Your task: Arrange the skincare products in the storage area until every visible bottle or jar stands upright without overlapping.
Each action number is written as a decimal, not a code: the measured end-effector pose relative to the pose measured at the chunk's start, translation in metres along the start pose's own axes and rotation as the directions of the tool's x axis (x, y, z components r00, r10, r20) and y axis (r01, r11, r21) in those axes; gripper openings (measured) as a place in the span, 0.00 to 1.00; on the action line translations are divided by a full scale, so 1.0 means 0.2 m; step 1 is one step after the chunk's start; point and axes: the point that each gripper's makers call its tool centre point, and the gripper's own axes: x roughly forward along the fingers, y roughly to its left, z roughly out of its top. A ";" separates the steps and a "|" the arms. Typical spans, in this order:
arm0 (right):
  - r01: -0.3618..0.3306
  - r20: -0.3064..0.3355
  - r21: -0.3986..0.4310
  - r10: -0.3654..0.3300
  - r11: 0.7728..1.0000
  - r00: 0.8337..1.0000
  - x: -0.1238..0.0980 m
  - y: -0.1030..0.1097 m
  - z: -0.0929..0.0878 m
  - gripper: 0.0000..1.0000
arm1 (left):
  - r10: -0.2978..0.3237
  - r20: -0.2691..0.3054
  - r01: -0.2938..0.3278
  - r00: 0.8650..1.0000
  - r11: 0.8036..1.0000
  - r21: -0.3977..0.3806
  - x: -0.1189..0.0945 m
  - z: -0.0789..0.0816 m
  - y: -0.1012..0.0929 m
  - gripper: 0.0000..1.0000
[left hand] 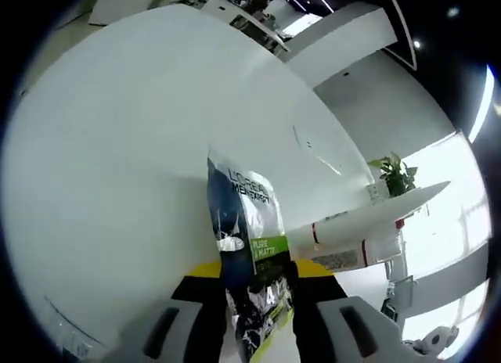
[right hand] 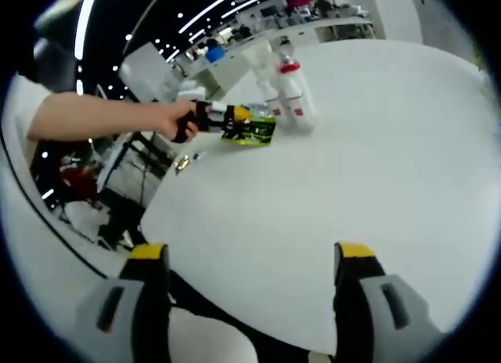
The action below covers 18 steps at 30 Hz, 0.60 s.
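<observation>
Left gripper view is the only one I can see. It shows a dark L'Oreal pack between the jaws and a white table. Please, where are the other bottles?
Observer: In the right gripper view, two white bottles stand upright at the far side of the round table, close beside each other.
Operator: Is my left gripper near them?
Observer: Yes. The left gripper holds the pack lying level above the table, just beside the bottles.
Operator: And the right gripper?
Observer: The right gripper is open and holds nothing, over the near edge of the table.
</observation>
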 end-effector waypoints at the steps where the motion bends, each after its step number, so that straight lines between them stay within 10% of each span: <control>1: -0.003 0.007 0.002 0.003 1.000 1.000 0.00 0.00 0.00 0.85 | 0.006 0.001 -0.006 1.000 1.000 0.013 0.00 0.00 0.00 0.33; 18: -0.042 0.004 -0.039 0.043 0.998 0.999 0.06 0.08 0.01 0.85 | 0.071 0.038 -0.073 0.997 0.995 0.070 -0.18 0.01 0.12 0.44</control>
